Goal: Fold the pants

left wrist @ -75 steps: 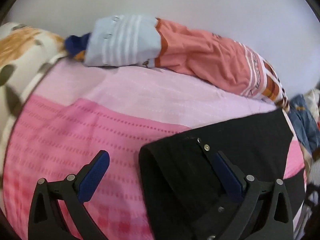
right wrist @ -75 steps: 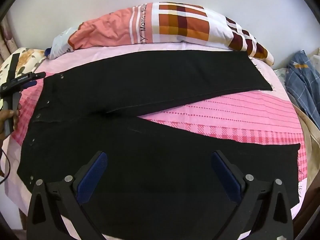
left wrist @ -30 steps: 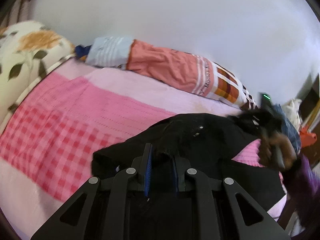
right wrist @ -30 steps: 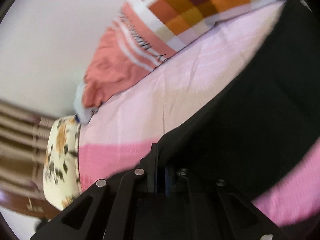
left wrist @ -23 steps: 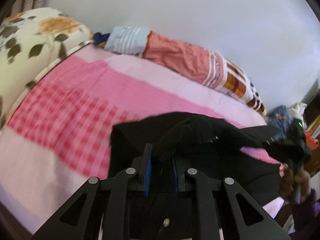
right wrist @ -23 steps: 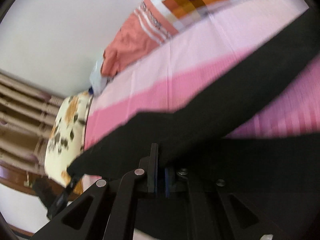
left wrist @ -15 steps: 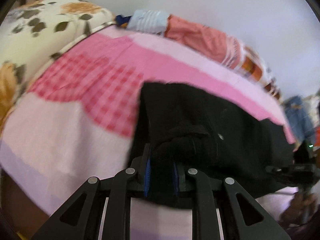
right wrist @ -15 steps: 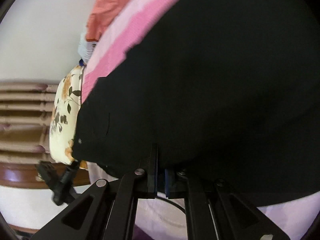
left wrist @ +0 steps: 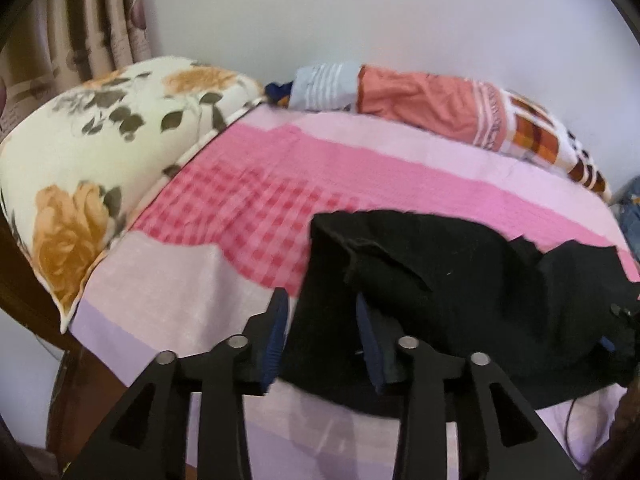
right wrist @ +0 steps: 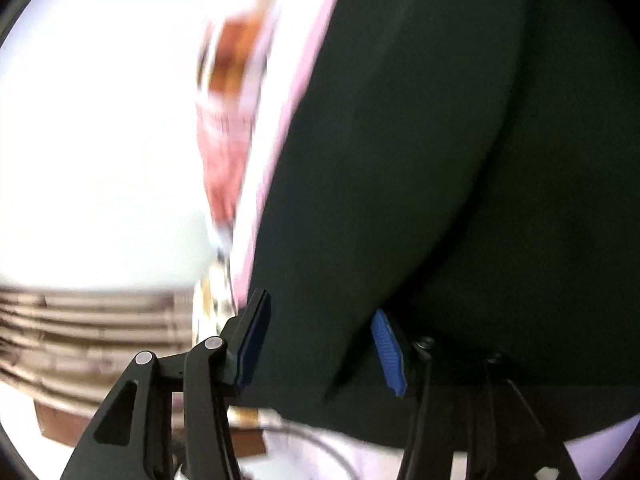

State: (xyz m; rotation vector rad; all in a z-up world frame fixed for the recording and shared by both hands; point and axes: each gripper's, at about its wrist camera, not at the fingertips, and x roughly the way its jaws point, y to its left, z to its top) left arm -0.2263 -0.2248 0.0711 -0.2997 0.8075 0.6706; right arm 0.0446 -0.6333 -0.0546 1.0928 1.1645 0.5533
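The black pants (left wrist: pixel 460 280) lie in a folded heap on the pink bedspread (left wrist: pixel 360 176), close to the bed's front edge. My left gripper (left wrist: pixel 323 340) sits over their left edge. Its jaws are opening, and black cloth lies loose between the blue pads (left wrist: pixel 276 336) without being pinched. The right wrist view is blurred and rolled sideways, and the pants (right wrist: pixel 440 160) fill its right half. My right gripper (right wrist: pixel 320 348) is also opening, with a slack fold of cloth between its pads (right wrist: pixel 388 352).
A floral pillow (left wrist: pixel 100 152) lies at the left end of the bed. A rolled salmon and plaid blanket (left wrist: pixel 420 108) runs along the wall. Curtains (left wrist: pixel 100 20) hang at the far left, blue denim clothing (left wrist: pixel 632 216) shows at the right edge, and the dark wooden frame (left wrist: pixel 24 280) is below the pillow.
Both grippers were shut on the black cloth and carried it toward the bed's front edge. Now both have come apart and the cloth lies loose. The right view has rolled sideways.
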